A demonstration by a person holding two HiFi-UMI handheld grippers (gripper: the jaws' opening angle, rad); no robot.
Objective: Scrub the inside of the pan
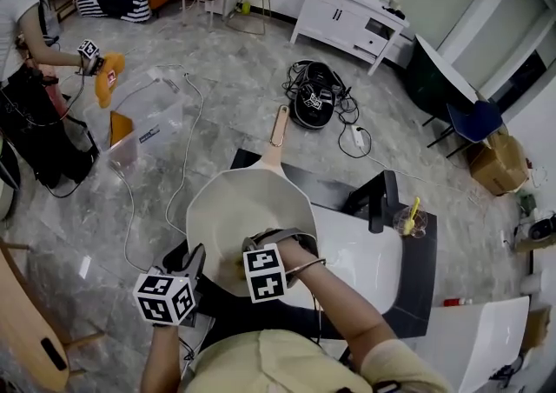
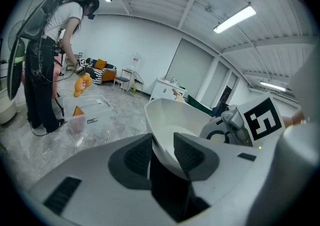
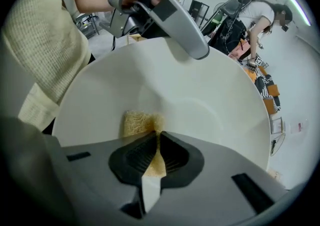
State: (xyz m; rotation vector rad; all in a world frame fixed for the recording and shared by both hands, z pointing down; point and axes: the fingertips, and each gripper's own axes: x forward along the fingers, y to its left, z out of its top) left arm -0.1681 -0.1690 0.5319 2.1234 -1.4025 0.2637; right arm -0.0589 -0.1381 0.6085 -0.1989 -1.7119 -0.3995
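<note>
Pan (image 1: 248, 209), cream-white, round, with a wooden handle, is tilted over the black counter (image 1: 417, 291) beside the white sink (image 1: 369, 265). Left gripper (image 2: 162, 152) clamps its near rim, jaws fairly wide. Right gripper (image 3: 157, 152), jaws nearly together, pinches a yellow fibrous scouring pad (image 3: 136, 122) against the pan's inside.

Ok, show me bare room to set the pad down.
Bare: the white basin between the pan and the faucet, and the pan's far inside. Crowded: the pan's near rim, where the left gripper clamps it and the right gripper holds the scrub pad.
</note>
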